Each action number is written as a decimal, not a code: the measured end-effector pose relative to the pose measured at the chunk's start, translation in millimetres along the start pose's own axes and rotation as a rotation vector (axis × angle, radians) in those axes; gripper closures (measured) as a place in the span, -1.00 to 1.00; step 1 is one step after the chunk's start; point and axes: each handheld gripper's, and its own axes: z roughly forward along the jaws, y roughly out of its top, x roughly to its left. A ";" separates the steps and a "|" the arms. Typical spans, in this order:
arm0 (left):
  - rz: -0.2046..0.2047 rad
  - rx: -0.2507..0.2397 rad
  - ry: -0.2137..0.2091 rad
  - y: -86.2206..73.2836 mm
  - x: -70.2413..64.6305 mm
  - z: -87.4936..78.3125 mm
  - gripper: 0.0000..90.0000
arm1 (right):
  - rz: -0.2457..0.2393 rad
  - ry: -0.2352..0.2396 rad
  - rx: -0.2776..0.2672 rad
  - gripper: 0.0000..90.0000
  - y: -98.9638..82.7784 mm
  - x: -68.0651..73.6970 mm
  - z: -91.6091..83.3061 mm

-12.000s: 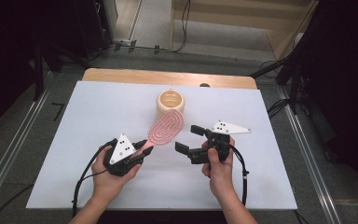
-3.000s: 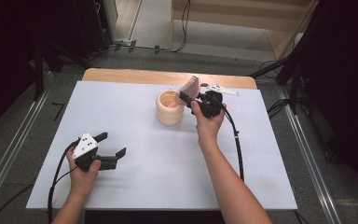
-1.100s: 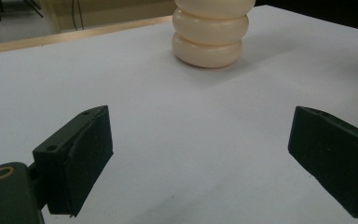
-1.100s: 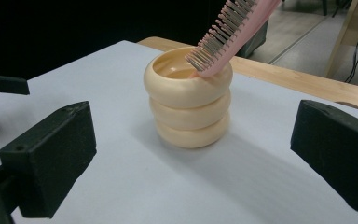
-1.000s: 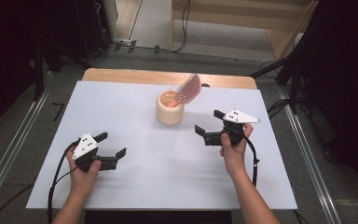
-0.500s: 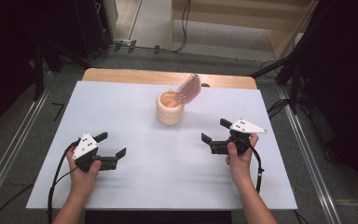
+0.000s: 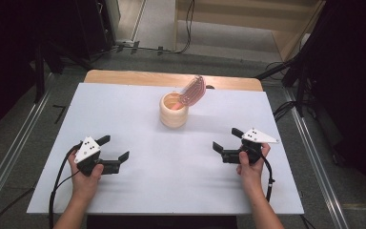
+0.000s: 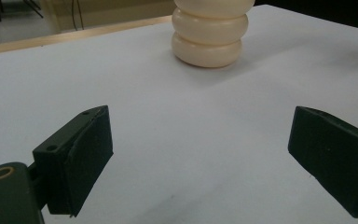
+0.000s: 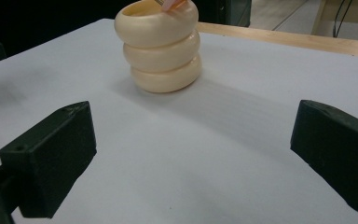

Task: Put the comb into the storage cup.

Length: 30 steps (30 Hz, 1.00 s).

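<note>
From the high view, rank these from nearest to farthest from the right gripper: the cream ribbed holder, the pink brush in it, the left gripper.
From the right gripper:
1. Cream ribbed holder, ahead and to its left, mid-table.
2. Pink brush, leaning out of the holder's far right rim.
3. Left gripper, across the table by the near left edge.

a lab: floor rails [image 7: 9, 157], loose cables [image 7: 187, 28], white-topped table [image 7: 124, 109]

The right gripper [image 9: 186, 163] holds its two black jaws wide apart, one at eight o'clock, the other at four, with bare white table [image 9: 205, 154] between them. At eleven o'clock stands a cream holder [image 9: 158, 46] of three stacked rings, upright, a pink tip [image 9: 173, 4] poking from its mouth.
</note>
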 end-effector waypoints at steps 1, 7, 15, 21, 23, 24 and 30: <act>0.000 0.000 -0.001 0.0 0.0 0.0 -0.85 | 0.002 -0.001 0.003 -1.00 -0.6 0.0 -0.4; 0.001 0.001 -0.001 0.0 0.1 -0.1 -0.85 | -0.008 0.000 0.016 -1.00 -4.9 -0.2 0.2; 0.000 0.001 -0.001 0.0 0.1 0.0 -0.85 | -0.002 -0.010 0.020 -1.00 -10.7 -3.7 -1.5; 0.000 0.002 -0.001 0.0 0.1 0.1 -0.85 | -0.003 -0.019 0.027 -1.00 -15.6 -7.7 -4.5; -0.002 0.002 0.000 0.0 0.1 0.2 -0.85 | 0.002 -0.027 0.031 -1.00 -16.7 -8.9 -5.4; -0.001 0.003 -0.001 0.0 0.2 0.2 -0.85 | 0.002 -0.027 0.032 -1.00 -17.4 -9.4 -5.9; -0.003 0.005 0.000 -0.1 0.3 0.6 -0.85 | 0.003 -0.032 0.051 -1.00 -22.4 -12.5 -5.9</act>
